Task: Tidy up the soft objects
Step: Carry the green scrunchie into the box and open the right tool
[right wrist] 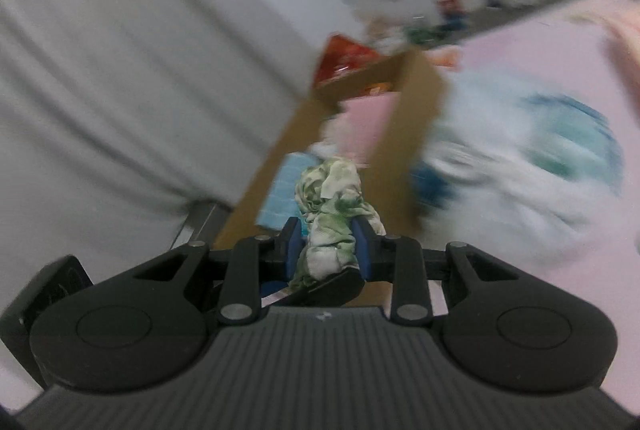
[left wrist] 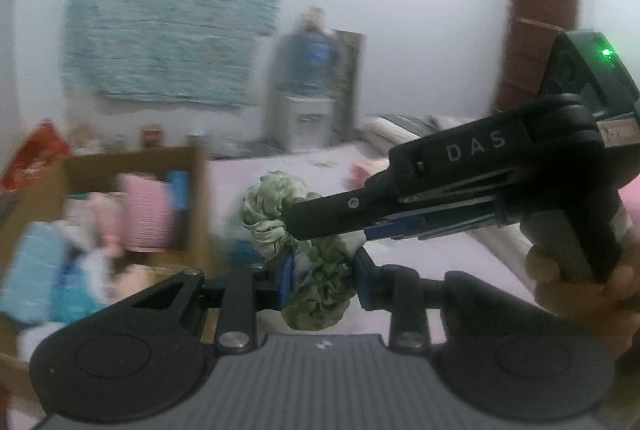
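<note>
Pale teal woven hanging [left wrist: 172, 18] hanging on the white wall, water dispenser [left wrist: 308, 98] standing beyond the bed's far edge, brown door [left wrist: 540, 38] showing at right, red packet [left wrist: 34, 154] lying behind the box, all blurring.

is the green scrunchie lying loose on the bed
No, the green scrunchie is clamped between the left hand-held gripper and the right hand-held gripper.

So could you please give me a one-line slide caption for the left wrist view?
Both grippers, left and right, pinch one green scrunchie above the pink bedsheet, beside a cardboard box.
</note>
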A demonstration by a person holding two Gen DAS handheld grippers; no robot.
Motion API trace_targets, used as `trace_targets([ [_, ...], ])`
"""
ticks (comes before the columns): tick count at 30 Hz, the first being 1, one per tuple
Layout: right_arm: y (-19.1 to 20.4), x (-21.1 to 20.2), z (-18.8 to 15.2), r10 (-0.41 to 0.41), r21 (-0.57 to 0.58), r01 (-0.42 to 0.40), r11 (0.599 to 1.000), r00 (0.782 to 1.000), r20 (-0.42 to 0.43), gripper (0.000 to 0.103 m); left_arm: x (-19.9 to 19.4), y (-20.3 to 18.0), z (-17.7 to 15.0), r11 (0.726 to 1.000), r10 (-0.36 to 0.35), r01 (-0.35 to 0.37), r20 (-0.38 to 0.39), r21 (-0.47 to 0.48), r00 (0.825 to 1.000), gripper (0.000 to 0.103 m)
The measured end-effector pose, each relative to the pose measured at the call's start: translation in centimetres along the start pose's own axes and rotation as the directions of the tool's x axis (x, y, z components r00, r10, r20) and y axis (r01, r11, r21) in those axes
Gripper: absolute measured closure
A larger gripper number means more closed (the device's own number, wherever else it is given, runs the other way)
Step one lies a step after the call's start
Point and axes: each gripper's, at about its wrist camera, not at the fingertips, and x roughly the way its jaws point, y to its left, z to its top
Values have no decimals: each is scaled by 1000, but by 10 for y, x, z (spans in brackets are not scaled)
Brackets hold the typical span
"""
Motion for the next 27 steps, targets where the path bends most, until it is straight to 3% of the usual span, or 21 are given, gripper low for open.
trace_targets([
  [6, 34, 87, 31, 24, -61, -36, 998, 983, -181, 74, -2, 71, 10, 984, 100, -112, -92, -141, 991, 71],
  [10, 37, 135, 38, -33, -77, 9, 997, 951, -307, 74, 17, 109, 1, 962, 89, -133, -188, -239, 978, 71],
  [15, 39, 163, 31, -125, -138, 75, 988, 908, -401, 72, 34, 137, -13, 944, 36, -122, -270, -307, 962, 70],
  [21, 35, 172, 32, -185, -184, 117, 976, 891, -414, 57, 43, 145, -28, 940, 15, -123, -322, -317, 947, 64],
  [27, 32, 172, 38, -195, -191, 128, 973, 897, -396, 56, 41, 148, -32, 937, 20, -128, -316, -324, 948, 52],
])
